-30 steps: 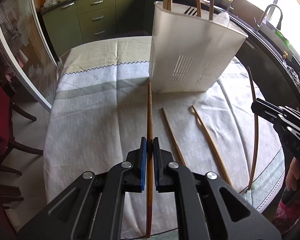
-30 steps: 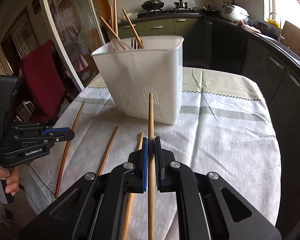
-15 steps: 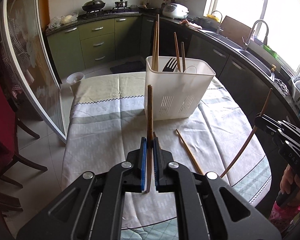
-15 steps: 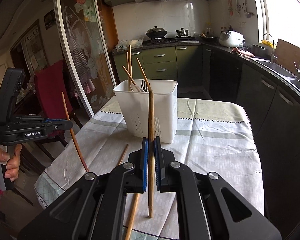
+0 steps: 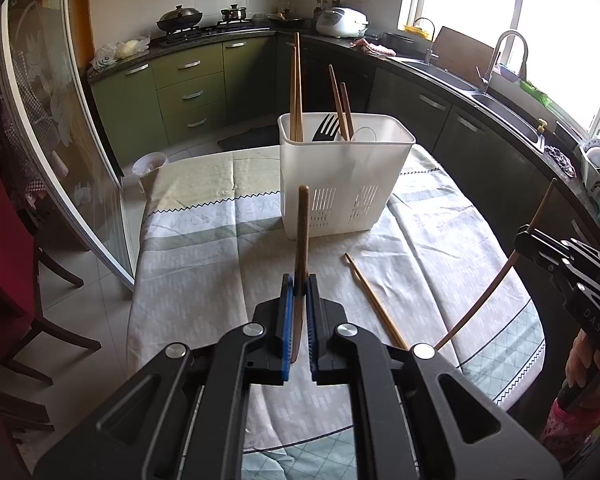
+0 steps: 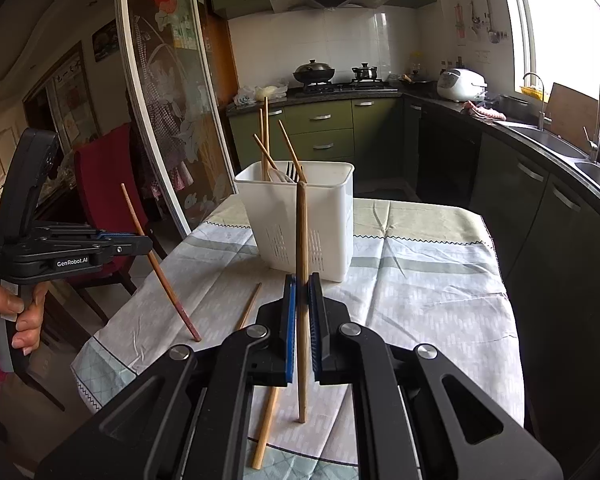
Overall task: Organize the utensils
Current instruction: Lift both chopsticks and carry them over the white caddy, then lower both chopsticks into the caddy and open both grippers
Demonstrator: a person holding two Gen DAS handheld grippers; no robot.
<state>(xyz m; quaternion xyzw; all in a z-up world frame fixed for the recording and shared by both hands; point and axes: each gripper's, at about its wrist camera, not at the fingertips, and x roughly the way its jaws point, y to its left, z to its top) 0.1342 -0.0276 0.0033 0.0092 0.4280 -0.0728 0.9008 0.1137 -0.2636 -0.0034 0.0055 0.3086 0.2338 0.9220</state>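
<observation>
My left gripper point(image 5: 298, 285) is shut on a dark brown chopstick point(image 5: 303, 228), held off the table and pointing at the white utensil holder point(image 5: 342, 196). My right gripper point(image 6: 302, 280) is shut on a lighter chopstick point(image 6: 301, 236), whose tip lines up with the holder point(image 6: 324, 216). Several chopsticks, a black fork point(image 5: 326, 128) and a white spoon stand in the holder. A loose chopstick point(image 5: 374, 306) lies on the tablecloth between the grippers. Each view shows the other gripper from the side: the right gripper point(image 5: 520, 237) and the left gripper point(image 6: 147, 245), each with its chopstick slanting down.
The round table point(image 5: 204, 280) carries a pale patterned cloth. A red chair point(image 6: 108, 184) and a curved glass door point(image 5: 60, 168) stand on the left side. Dark kitchen cabinets and a sink point(image 5: 496, 100) run along the right. A small white bin point(image 5: 150, 164) sits on the floor.
Both grippers have lifted their chopsticks off the table and drawn back from the holder. The sticks now slant in the air instead of lying flat.
</observation>
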